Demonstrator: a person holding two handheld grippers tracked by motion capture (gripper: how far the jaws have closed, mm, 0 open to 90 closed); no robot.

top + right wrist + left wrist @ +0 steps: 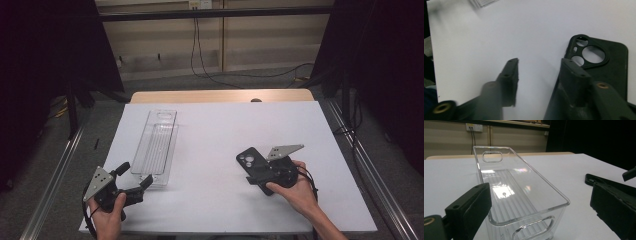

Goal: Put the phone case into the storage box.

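While the left gripper point(134, 181) gapes beside a clear bin point(157, 146), the right gripper point(537, 72) stands apart over a phone case point(604, 62).

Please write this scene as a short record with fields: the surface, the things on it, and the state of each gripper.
surface: white table
container: clear plastic bin, long, upright, nothing in it, at the table's left
item: black phone case, lying flat, camera cutouts visible
left gripper: open, jaws either side of the bin's near end, not pressing it
right gripper: open, one jaw over the case's edge, nothing gripped
hands: one hand on each gripper
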